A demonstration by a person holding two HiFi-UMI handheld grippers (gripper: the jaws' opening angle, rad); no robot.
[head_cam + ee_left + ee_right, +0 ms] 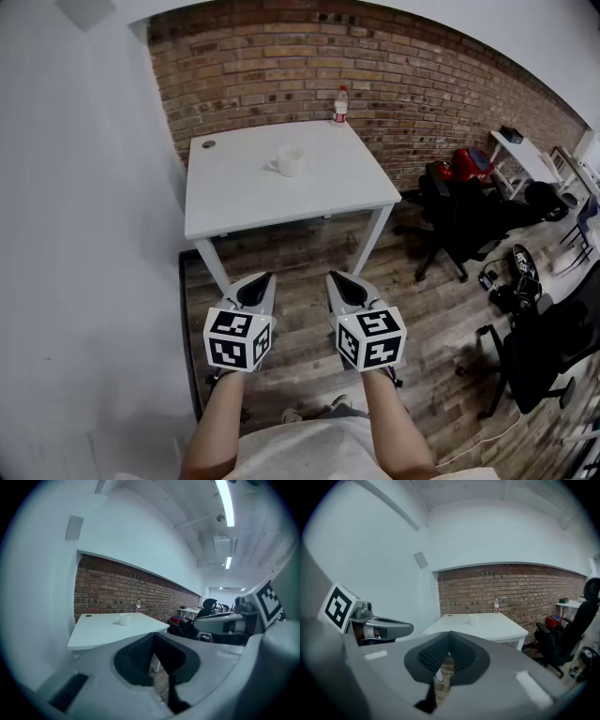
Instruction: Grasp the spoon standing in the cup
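Low before the person, well short of the table: left gripper (266, 277) and right gripper (334, 276), side by side, jaws of each pressed together, nothing between them. Beyond them: wooden floor (309, 246), then white table (234, 206). Near the table's middle: white cup (288, 162), upright, well apart from both grippers; the spoon is too small to make out. Far edge: bottle (340, 104). Step judged: approach. Recommended: close in first, part one gripper's jaws before reaching the cup, descend onto the handle from above, avoid nudging the rim.
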